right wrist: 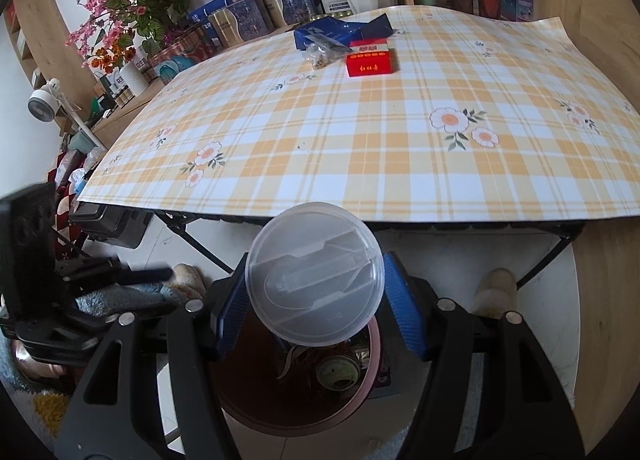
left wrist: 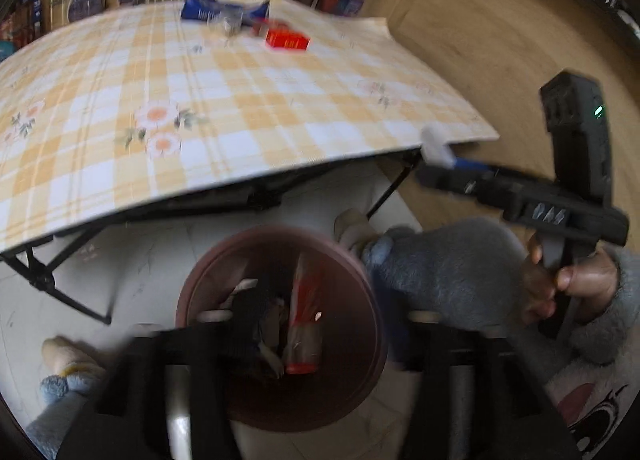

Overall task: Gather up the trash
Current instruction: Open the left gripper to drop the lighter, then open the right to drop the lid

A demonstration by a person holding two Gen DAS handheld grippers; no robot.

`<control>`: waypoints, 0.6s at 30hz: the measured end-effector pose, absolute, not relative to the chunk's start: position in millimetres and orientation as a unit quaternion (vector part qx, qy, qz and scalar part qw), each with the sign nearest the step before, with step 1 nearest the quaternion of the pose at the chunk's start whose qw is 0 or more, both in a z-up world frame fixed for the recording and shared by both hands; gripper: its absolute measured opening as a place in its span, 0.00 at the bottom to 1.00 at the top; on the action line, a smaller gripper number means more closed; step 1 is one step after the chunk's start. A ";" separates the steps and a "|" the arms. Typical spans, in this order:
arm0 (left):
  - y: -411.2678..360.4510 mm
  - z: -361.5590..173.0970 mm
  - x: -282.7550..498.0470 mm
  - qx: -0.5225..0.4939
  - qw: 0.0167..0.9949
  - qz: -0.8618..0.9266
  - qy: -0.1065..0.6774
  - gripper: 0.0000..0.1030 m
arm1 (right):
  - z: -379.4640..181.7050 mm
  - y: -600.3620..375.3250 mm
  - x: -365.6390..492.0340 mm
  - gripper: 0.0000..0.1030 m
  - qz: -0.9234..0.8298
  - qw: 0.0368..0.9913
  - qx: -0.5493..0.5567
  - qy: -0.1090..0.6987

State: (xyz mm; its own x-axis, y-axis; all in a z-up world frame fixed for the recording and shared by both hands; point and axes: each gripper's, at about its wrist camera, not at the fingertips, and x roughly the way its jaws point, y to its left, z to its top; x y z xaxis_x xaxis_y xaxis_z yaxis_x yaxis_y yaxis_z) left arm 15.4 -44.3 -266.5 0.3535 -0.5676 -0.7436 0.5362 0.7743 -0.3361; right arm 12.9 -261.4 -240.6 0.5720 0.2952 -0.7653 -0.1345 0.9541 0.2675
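My right gripper (right wrist: 316,300) is shut on a clear round plastic lid (right wrist: 315,274) and holds it just above the brown trash bin (right wrist: 256,416) on the floor. In the left wrist view the right gripper (left wrist: 440,158) shows from the side with the lid edge-on (left wrist: 434,144). My left gripper (left wrist: 304,348) hangs over the bin (left wrist: 360,360), blurred, jaws apart, with nothing between them. The bin holds a red-and-clear wrapper (left wrist: 306,324) and other scraps. On the checked table (right wrist: 360,148) lie a red box (right wrist: 369,62), a blue packet (right wrist: 340,33) and a clear crumpled bag (right wrist: 325,52).
The table's front edge (left wrist: 240,184) overhangs the bin; black folding legs (left wrist: 44,280) stand under it. Slippered feet (left wrist: 68,364) rest on the white floor. Boxes, flowers (right wrist: 120,8) and cups line the far side. A wooden wall is at right.
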 end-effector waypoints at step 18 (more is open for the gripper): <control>35.1 -230.9 -5.2 -0.001 0.929 -0.145 0.339 0.94 | -275.3 -218.9 3.5 0.63 0.123 0.883 0.057 0.449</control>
State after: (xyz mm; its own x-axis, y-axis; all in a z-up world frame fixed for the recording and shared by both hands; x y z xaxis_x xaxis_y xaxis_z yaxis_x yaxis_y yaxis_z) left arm -5.2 35.1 -230.9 0.7275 -0.2709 -0.6304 0.2690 0.9578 -0.1011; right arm 3.5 -218.9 -275.3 0.5663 0.2689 -0.7791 -0.1657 0.9631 0.2120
